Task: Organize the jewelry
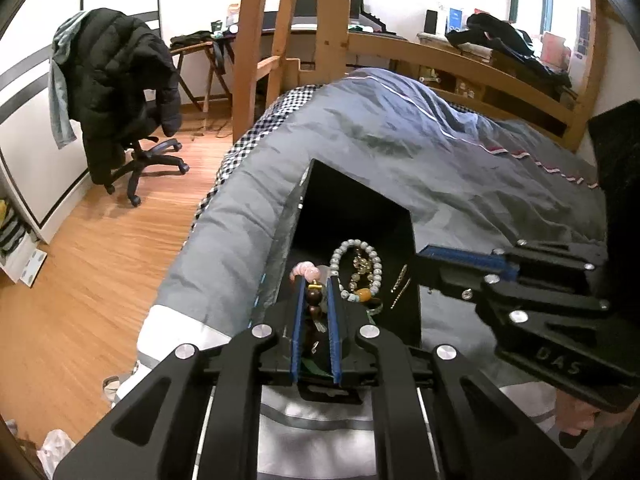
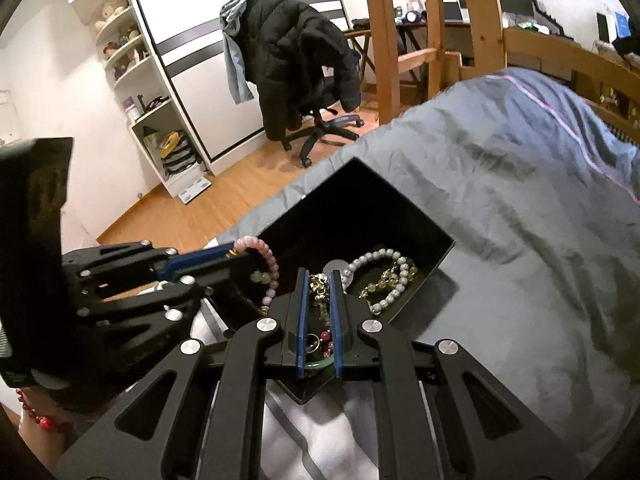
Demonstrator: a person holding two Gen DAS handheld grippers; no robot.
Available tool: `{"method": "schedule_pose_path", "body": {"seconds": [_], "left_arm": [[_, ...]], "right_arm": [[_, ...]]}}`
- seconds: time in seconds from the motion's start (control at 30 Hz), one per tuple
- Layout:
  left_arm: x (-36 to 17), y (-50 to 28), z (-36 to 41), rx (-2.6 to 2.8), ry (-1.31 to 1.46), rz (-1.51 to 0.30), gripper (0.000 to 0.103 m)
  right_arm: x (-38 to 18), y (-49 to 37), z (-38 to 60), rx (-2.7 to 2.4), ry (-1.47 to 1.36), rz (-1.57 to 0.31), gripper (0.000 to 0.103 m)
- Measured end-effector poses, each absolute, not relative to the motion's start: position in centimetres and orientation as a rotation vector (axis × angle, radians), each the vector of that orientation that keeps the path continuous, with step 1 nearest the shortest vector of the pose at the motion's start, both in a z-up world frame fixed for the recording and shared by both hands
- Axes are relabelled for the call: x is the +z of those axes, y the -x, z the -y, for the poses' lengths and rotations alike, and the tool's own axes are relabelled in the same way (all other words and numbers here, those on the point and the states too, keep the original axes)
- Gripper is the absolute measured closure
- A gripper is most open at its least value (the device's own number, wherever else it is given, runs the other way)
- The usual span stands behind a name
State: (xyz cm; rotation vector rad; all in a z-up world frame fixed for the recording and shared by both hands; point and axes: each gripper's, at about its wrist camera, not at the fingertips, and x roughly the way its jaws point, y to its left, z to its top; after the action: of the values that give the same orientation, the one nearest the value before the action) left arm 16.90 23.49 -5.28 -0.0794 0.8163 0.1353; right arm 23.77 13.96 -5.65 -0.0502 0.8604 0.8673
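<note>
A black open box (image 1: 352, 216) lies on the grey bed cover and also shows in the right wrist view (image 2: 360, 208). Inside it lie a white bead bracelet (image 1: 374, 264), a yellow bead bracelet (image 2: 380, 284) and gold chains (image 1: 400, 284). My left gripper (image 1: 316, 280) is shut on a pink bead bracelet (image 2: 266, 260) and holds it over the box's near left edge. My right gripper (image 2: 320, 276) is shut on a gold chain piece (image 2: 320, 286) over the box's near edge. Dark red beads (image 2: 326, 340) show between its fingers.
The grey bed cover (image 1: 400, 140) fills the right and far side. A wooden bed frame and ladder (image 1: 280, 40) stand behind. An office chair with a black jacket (image 1: 120, 92) stands on the wood floor at left. White shelves (image 2: 148, 100) line the wall.
</note>
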Motion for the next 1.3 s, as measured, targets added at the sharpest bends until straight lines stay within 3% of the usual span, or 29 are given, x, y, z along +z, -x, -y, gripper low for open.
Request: {"method": "schedule_pose_path", "body": {"seconds": [0.07,0.13,0.2,0.27,0.33,0.37,0.5,0.67,1.3], "left_arm": [[-5.3,-16.8,-23.8,0.143,0.080,-0.819,0.090],[-5.1,-16.5,-24.1,0.151,0.080,-0.813,0.081],[-4.6,-16.0,-24.3,0.155,0.076,-0.800,0.066],[-4.0,-15.5,-24.7,0.169,0.083,-0.786,0.058],[-3.3,-15.0,-25.2,0.188,0.095,-0.771,0.040],[-2.8,-14.6,-25.4,0.200,0.093,-0.759,0.037],[-0.9,-13.2,-25.5,0.234,0.067,-0.738,0.022],[1.5,-10.4,-24.9,0.275,0.000,-0.720,0.013],[0.0,-2.4,-23.0,0.304,-0.062,-0.781,0.012]], "right_arm": [[-5.8,-24.0,-14.1,0.864,0.043,-0.865,0.089],[-5.9,-24.3,-14.1,0.871,0.016,-0.876,0.073],[-5.8,-24.3,-13.9,0.861,-0.002,-0.863,0.035],[-5.5,-24.3,-13.6,0.855,-0.021,-0.856,0.027],[-4.8,-24.3,-13.1,0.817,-0.023,-0.833,0.018],[-4.2,-24.2,-12.7,0.792,-0.028,-0.814,0.013],[-1.8,-23.7,-11.4,0.697,-0.009,-0.785,0.006],[0.6,-20.8,-9.7,0.636,-0.014,-0.790,0.004],[0.2,-10.1,-7.2,0.585,0.000,-0.841,0.004]]}}
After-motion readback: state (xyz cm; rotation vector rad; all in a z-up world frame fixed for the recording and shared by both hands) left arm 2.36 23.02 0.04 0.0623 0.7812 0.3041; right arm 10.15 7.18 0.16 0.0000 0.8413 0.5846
